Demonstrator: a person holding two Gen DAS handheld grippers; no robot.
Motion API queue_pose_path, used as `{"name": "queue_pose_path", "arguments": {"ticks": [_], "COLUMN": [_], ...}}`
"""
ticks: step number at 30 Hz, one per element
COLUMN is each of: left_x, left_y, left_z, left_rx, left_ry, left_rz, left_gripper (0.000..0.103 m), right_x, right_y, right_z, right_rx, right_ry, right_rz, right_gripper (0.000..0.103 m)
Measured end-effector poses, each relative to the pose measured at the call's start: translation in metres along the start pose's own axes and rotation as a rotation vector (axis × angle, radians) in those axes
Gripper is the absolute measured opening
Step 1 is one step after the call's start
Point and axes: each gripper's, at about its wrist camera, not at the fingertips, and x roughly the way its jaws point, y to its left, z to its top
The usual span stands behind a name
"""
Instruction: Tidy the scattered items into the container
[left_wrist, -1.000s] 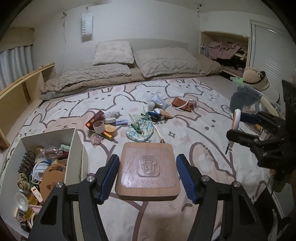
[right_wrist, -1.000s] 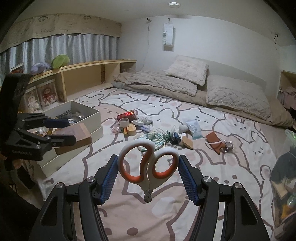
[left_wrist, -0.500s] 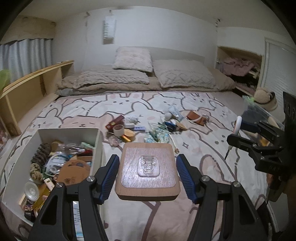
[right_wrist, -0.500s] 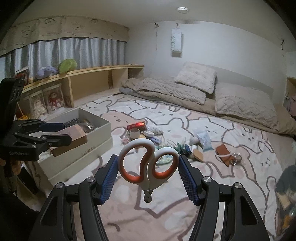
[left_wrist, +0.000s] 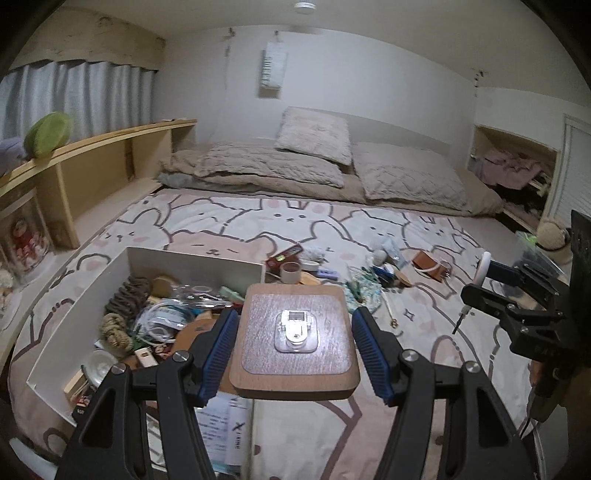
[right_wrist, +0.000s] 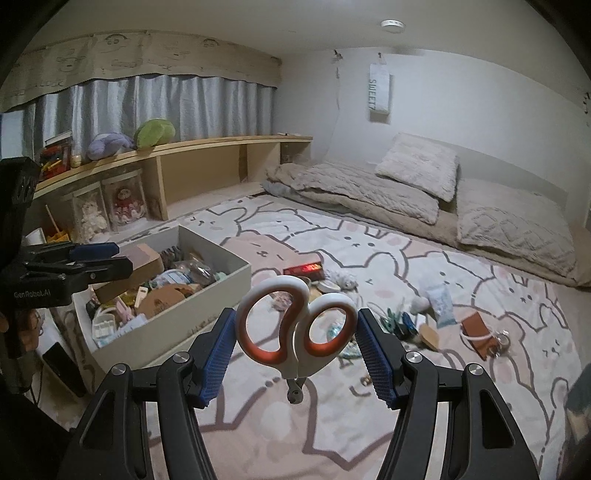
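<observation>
My left gripper (left_wrist: 295, 354) is shut on a wooden board (left_wrist: 295, 336) with a clear plastic hook stuck on top, held level above the near right edge of the white box (left_wrist: 192, 260). The box is full of small items. My right gripper (right_wrist: 295, 350) is shut on white and orange scissors (right_wrist: 291, 328), handles up, held above the bedspread to the right of the box (right_wrist: 166, 328). In the right wrist view the left gripper (right_wrist: 99, 260) and board (right_wrist: 142, 264) hover over the box's near end. Scattered items (left_wrist: 362, 269) lie on the bedspread beyond.
The bunny-print bedspread (left_wrist: 288, 218) covers the bed, with pillows (left_wrist: 314, 134) at the far end. A wooden shelf (left_wrist: 92, 162) runs along the left side. Loose items include a red box (right_wrist: 304, 269), a tape roll (left_wrist: 291, 271) and a brown pouch (right_wrist: 476, 328).
My left gripper has swung left with the board, from over the bedspread to over the box's edge. My right gripper has moved left toward the box with the scissors.
</observation>
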Motion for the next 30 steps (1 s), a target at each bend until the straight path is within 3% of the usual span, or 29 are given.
{"name": "queue_pose_path", "arguments": {"ticks": [13,30], "left_x": [0.0,-0.002], "left_y": [0.057,0.144], "left_z": [0.001,-0.007], "left_rx": [-0.103,-0.28], "left_ry": [-0.001,0.027], "left_rz": [0.089,0.2], "left_gripper": [0.064,0.064], "right_x": [0.026,0.064], "right_y": [0.045,0.087], "right_z": [0.037,0.054], "right_rx": [-0.054,-0.036], "right_ry": [-0.03,-0.011], "right_rz": [0.13,0.322], "right_gripper": [0.065,0.065]}}
